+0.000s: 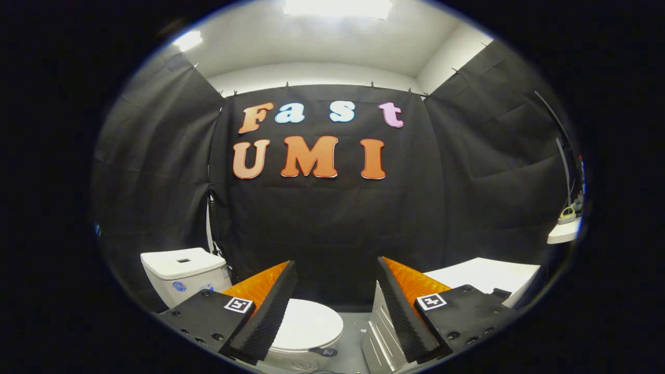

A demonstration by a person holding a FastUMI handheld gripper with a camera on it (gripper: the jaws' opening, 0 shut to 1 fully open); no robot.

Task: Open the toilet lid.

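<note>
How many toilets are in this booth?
1. The toilet sits below the open gripper, lid closed, tank left of the fingers. More may be hidden.

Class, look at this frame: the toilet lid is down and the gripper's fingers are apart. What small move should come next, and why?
Probably lower the hand-held gripper toward the front rim of the closed white oval toilet lid. Its fingers stand open and apart from the lid, which lies below and between them, ahead of the white ceramic tank, so nothing is gripped yet.
</note>
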